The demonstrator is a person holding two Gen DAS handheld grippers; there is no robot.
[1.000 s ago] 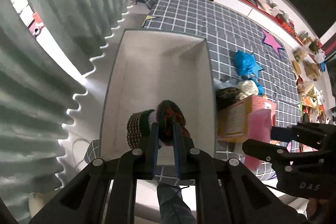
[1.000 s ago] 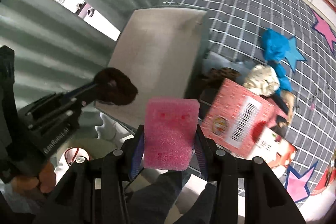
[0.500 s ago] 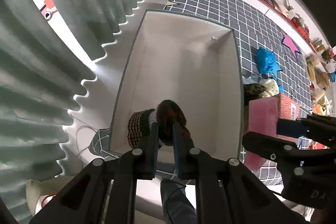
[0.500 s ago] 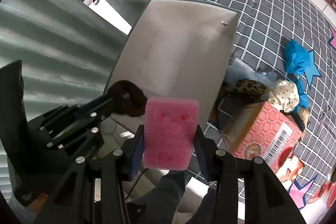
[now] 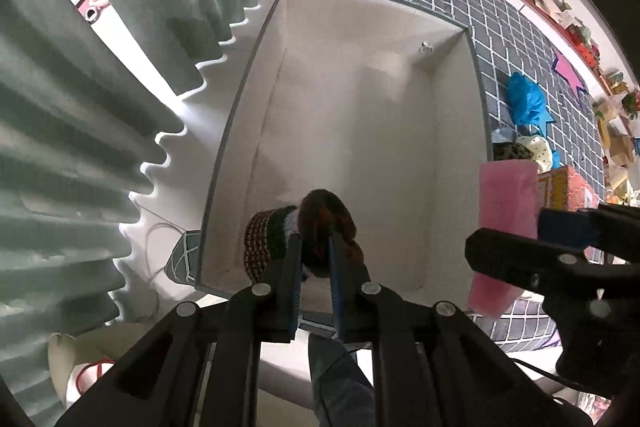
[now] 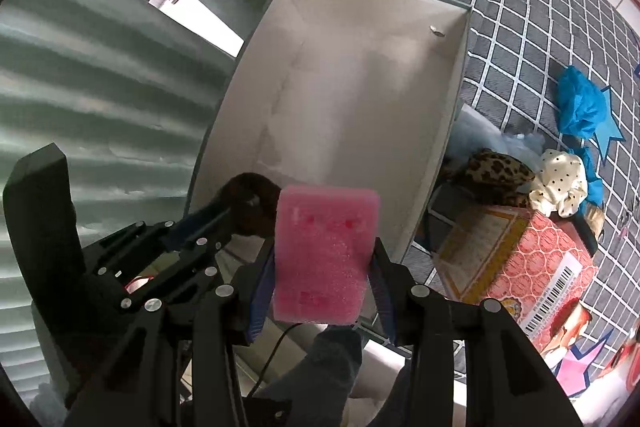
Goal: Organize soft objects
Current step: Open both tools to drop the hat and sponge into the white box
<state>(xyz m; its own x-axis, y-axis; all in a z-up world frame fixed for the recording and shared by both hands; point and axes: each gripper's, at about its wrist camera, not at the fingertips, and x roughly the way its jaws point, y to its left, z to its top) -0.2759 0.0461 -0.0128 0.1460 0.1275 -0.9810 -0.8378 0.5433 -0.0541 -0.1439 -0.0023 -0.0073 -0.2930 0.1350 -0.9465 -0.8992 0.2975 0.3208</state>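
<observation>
- Box (image 5: 360, 131) looks bigger now than a second ago, because both my hands have come down over it, so dropping is near.
- Knit sock (image 5: 296, 235), stripy and dark, sits pinched in my left jaws (image 5: 314, 255), low over the box's near end.
- Pink sponge (image 6: 326, 251), flat and bumpy, is squeezed in my right jaws (image 6: 324, 267), over the box's near edge.
- More soft things wait on the checked blanket (image 6: 520, 7) beside the box.

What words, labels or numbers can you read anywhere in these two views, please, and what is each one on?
None can be read.
Red carton: a barcode label and round printed marks, too small to read.
Left gripper: a small body mark, too blurred to read.
Pink sponge: no writing.
</observation>
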